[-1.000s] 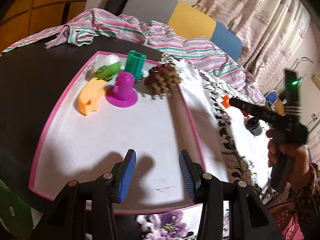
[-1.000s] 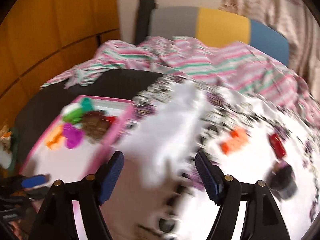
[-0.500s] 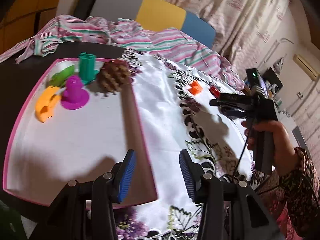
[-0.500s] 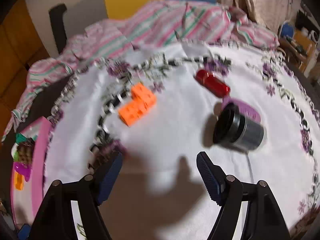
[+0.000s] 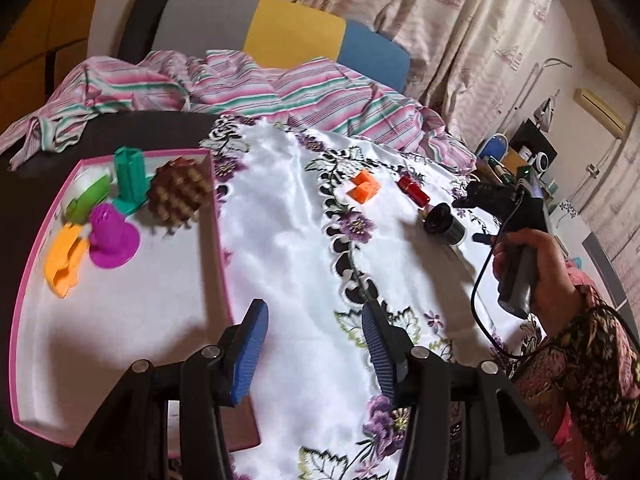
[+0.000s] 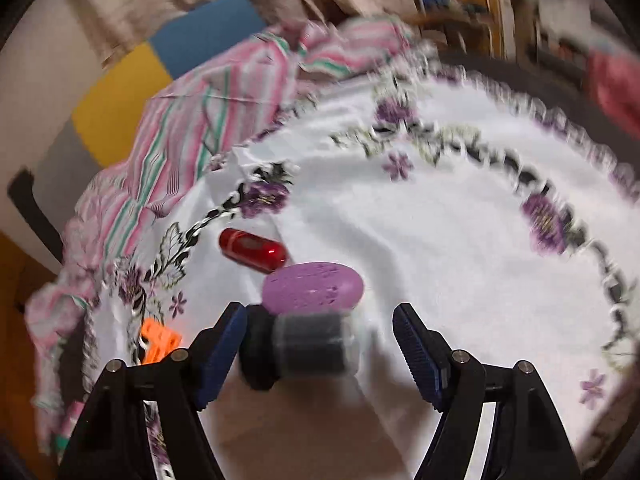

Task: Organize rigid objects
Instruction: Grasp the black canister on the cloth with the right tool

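Lens (image 6: pixel 300 344): lies on its side on the cloth (image 6: pixel 440 248), between the right claw's (image 6: pixel 320 344) pads, hard by the left pad, touching the purple oval (image 6: pixel 314 288).
Right claw: pads apart, nothing gripped.
Grip advice: centre the lens, then close on its grey barrel; it looks prone to roll.
Left claw (image 5: pixel 316 344): pads apart, empty, beside the tray (image 5: pixel 218 240).
Likely goal: tray, well left of the lens.
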Demonstrator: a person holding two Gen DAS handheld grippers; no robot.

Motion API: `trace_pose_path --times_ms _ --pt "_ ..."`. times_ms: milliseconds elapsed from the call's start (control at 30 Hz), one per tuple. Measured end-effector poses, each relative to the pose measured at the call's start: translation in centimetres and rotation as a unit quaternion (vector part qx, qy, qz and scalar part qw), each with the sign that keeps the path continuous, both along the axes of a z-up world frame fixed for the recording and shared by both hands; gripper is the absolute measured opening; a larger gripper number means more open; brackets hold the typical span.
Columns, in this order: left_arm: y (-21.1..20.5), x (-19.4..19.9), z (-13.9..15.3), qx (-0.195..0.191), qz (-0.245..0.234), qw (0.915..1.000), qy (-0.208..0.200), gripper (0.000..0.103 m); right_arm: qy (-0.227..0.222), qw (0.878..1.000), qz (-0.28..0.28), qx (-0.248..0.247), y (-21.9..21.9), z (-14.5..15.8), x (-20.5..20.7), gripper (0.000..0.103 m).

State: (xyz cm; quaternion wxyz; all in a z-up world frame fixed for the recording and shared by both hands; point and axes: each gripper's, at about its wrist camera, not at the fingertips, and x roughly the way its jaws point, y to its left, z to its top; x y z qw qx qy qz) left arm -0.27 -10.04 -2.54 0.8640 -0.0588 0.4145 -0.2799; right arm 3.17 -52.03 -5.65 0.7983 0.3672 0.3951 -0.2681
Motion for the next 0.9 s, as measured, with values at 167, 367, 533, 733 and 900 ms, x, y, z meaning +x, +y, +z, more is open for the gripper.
trace_pose_path --times_ms 167,367,533,733,900 --pt "-0.9 0.1 -0.2 0.001 -0.009 0.9999 0.008 0.049 -0.018 0.998 0.031 0.055 0.4 -1.1 1.3 0.069" --pt "-1.7 -0.1 0.0 0.004 -0.014 0.9999 0.008 0.049 -0.017 0.994 0.103 0.037 3.3 -0.6 3.0 0.069" --pt "-2.2 -0.1 0.3 0.005 -0.015 0.9999 0.004 0.049 -0.032 0.992 0.119 0.009 4.3 0.4 3.4 0.087" --pt "-2.8 0.1 0.2 0.008 -0.02 0.9997 0.009 0.049 -0.008 0.985 0.168 -0.023 6.1 0.2 5.3 0.091" --pt "-3.9 0.6 0.5 0.013 -0.026 0.9996 0.006 0.049 0.02 0.978 0.202 -0.05 6.9 -0.7 6.6 0.067"
